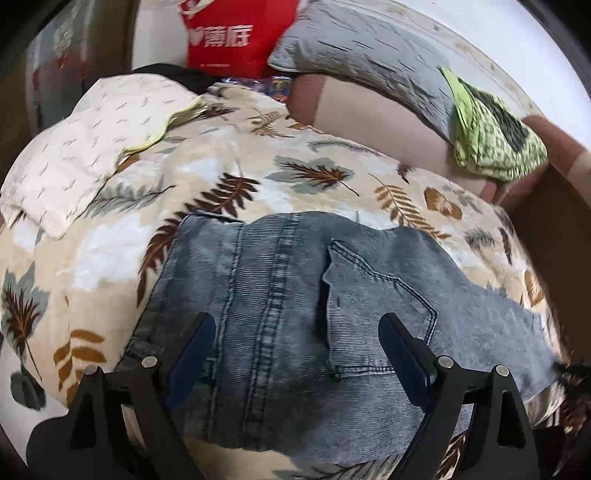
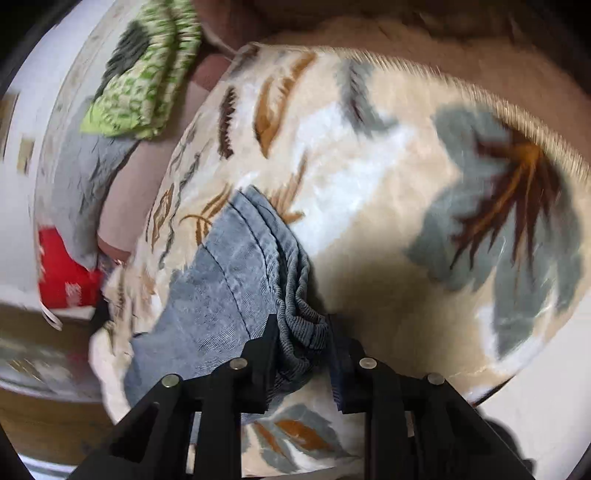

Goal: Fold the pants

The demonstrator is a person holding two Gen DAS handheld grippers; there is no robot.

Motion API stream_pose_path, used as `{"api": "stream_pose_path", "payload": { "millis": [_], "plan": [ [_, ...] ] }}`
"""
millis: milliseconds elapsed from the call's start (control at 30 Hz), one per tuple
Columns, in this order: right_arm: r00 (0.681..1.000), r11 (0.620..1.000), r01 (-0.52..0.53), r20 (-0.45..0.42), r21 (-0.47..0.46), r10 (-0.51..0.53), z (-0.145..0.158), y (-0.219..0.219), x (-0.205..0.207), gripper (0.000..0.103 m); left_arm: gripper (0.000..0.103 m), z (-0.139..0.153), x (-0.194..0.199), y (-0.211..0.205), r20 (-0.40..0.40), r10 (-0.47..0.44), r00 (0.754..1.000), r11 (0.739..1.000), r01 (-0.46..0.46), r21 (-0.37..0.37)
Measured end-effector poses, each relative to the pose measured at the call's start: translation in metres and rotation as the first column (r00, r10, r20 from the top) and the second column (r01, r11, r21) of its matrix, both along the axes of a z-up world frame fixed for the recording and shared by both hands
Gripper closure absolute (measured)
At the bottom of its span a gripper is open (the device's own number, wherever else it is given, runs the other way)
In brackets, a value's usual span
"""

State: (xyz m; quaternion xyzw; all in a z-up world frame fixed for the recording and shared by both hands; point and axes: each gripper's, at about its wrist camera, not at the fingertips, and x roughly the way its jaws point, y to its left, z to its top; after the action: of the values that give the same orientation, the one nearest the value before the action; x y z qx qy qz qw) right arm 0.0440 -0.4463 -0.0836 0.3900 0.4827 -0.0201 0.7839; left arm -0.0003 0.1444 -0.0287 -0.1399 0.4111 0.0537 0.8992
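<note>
The pants are grey-blue jeans lying flat on a leaf-print blanket, back pocket up. My left gripper hangs open just above the jeans near the waistband, with its fingers apart on either side of the pocket and nothing between them. In the right wrist view my right gripper is shut on a bunched, folded edge of the jeans, which sticks out between the jaws above the blanket.
A cream pillow lies at the blanket's left. A grey pillow and a green patterned cloth lie at the back right, and the cloth also shows in the right wrist view. A red bag stands at the back.
</note>
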Motion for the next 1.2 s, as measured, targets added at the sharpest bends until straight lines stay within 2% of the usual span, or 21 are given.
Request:
{"api": "stream_pose_path", "payload": {
  "millis": [67,100,133,200,233,300,367,433,500,533,633,700,733,767,800,867,967,1033,1133,1167,1200],
  "plan": [
    [0.997,0.990,-0.016,0.068,-0.138,0.025,0.028,0.010,-0.007,0.078,0.012,0.002,0.002,-0.003,0.004,0.003,1.000,1.000,-0.003,-0.002],
    [0.997,0.980,-0.041,0.060,-0.193,0.053,0.031,0.016,-0.006,0.078,0.012,0.003,0.003,-0.005,0.003,0.000,1.000,1.000,0.000,-0.008],
    [0.996,0.963,-0.086,-0.003,-0.256,0.088,0.019,0.022,0.000,0.077,0.012,0.004,0.007,-0.009,0.000,-0.012,1.000,1.000,0.012,-0.014],
    [0.989,0.961,-0.127,-0.110,-0.245,0.102,-0.015,0.021,0.007,0.068,0.012,0.006,0.012,-0.021,-0.002,-0.042,0.999,0.999,0.042,-0.012],
    [0.993,0.970,-0.102,-0.085,-0.222,0.085,-0.010,0.016,0.006,0.064,0.012,0.008,0.015,-0.029,-0.004,-0.064,0.998,0.998,0.064,-0.004],
    [0.992,0.957,-0.120,-0.072,-0.264,0.105,0.010,0.017,0.006,0.031,0.012,0.010,0.020,-0.046,0.002,-0.112,0.994,0.994,0.112,0.012],
    [0.995,0.927,-0.095,-0.038,-0.364,0.087,0.035,0.017,0.001,0.030,0.012,0.005,0.027,-0.066,-0.013,-0.160,0.987,0.984,0.160,0.076],
    [0.996,0.934,-0.073,0.013,-0.351,0.083,0.050,0.015,0.007,0.030,0.012,-0.013,0.038,-0.083,-0.084,-0.192,0.978,0.966,0.203,0.162],
    [0.989,0.936,-0.115,0.048,-0.333,0.139,0.055,0.020,0.032,0.029,0.012,-0.031,0.046,-0.087,-0.150,-0.191,0.970,0.959,0.217,0.184],
    [0.984,0.931,-0.147,0.049,-0.333,0.173,0.055,0.026,0.051,0.029,0.012,-0.041,0.048,-0.086,-0.183,-0.184,0.966,0.959,0.218,0.183],
    [0.967,0.912,-0.236,0.009,-0.337,0.254,0.037,0.033,0.103,0.029,0.012,-0.043,0.041,-0.088,-0.155,-0.196,0.968,0.951,0.226,0.211],
    [0.952,0.916,-0.303,-0.049,-0.264,0.301,0.015,0.033,0.129,0.029,0.012,-0.045,0.040,-0.090,-0.155,-0.207,0.966,0.945,0.238,0.225],
    [0.938,0.906,-0.347,-0.091,-0.244,0.335,0.003,0.038,0.142,0.030,0.012,-0.046,0.040,-0.089,-0.152,-0.211,0.966,0.944,0.241,0.225],
    [0.930,0.899,-0.367,-0.101,-0.239,0.353,-0.001,0.041,0.143,0.039,0.012,-0.046,0.039,-0.088,-0.147,-0.213,0.966,0.944,0.243,0.224],
    [0.914,0.878,-0.406,-0.110,-0.253,0.391,-0.005,0.049,0.146,0.055,0.012,-0.047,0.039,-0.088,-0.142,-0.217,0.966,0.943,0.245,0.224],
    [0.916,0.864,-0.400,-0.106,-0.304,0.387,0.002,0.051,0.144,0.084,0.012,-0.048,0.038,-0.088,-0.135,-0.222,0.966,0.942,0.248,0.227],
    [0.947,0.870,-0.309,-0.042,-0.385,0.318,0.021,0.040,0.131,0.090,0.011,-0.049,0.040,-0.090,-0.126,-0.235,0.964,0.939,0.258,0.227],
    [0.954,0.886,-0.299,-0.101,-0.354,0.282,-0.006,0.037,0.130,0.090,0.011,-0.048,0.041,-0.092,-0.133,-0.231,0.964,0.938,0.256,0.232],
    [0.964,0.899,-0.256,-0.025,-0.355,0.265,-0.006,0.038,0.122,0.077,0.011,-0.038,0.041,-0.089,-0.138,-0.217,0.966,0.951,0.241,0.191],
    [0.963,0.904,-0.262,-0.033,-0.337,0.267,-0.004,0.037,0.120,0.055,0.011,-0.033,0.039,-0.086,-0.120,-0.210,0.970,0.958,0.229,0.171],
    [0.963,0.902,-0.266,-0.052,-0.341,0.264,-0.002,0.037,0.118,0.040,0.011,-0.027,0.036,-0.083,-0.100,-0.204,0.974,0.964,0.218,0.156]
  ]
}}
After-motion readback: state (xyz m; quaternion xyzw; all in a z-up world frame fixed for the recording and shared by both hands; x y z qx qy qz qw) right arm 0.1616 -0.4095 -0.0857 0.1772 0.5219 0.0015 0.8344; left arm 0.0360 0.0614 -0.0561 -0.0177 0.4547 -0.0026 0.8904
